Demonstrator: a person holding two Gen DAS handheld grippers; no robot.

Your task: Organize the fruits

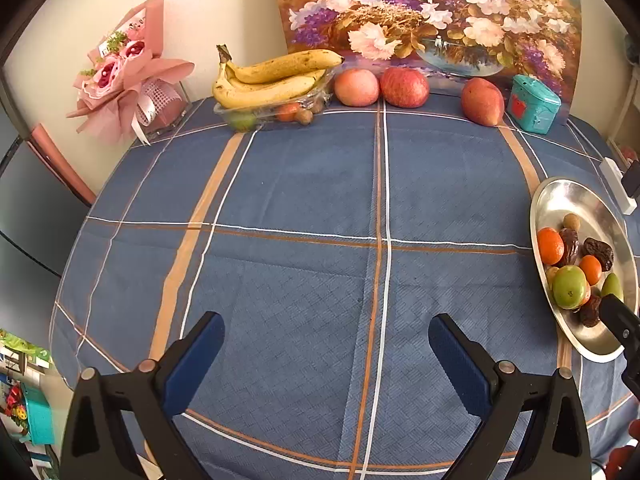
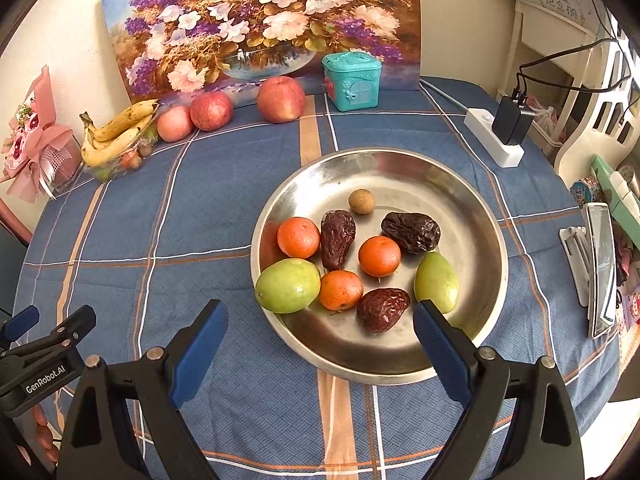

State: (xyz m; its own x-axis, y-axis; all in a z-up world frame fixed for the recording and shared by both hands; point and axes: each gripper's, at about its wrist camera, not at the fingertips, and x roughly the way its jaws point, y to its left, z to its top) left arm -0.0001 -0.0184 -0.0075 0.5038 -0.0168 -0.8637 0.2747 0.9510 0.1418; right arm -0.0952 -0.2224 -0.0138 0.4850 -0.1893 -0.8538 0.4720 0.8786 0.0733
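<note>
A steel plate (image 2: pixel 472 184) holds three oranges (image 2: pixel 379 256), two green fruits (image 2: pixel 288 285), three dark dates (image 2: pixel 411 232) and a small brown longan (image 2: pixel 361 201). My right gripper (image 2: pixel 320 316) is open and empty, just above the plate's near rim. My left gripper (image 1: pixel 326 332) is open and empty over bare tablecloth; the plate (image 1: pixel 568 196) lies to its right. At the back, bananas (image 1: pixel 272 76) lie on a clear tray (image 1: pixel 256 114) of small fruits, with three apples (image 1: pixel 404 87) beside them.
A teal toy house (image 1: pixel 534 103), a flower painting (image 1: pixel 432 12) and a pink bouquet (image 1: pixel 124 68) stand along the back. A power strip with a charger (image 2: pixel 498 136) and a phone on a stand (image 2: pixel 600 268) are at the right.
</note>
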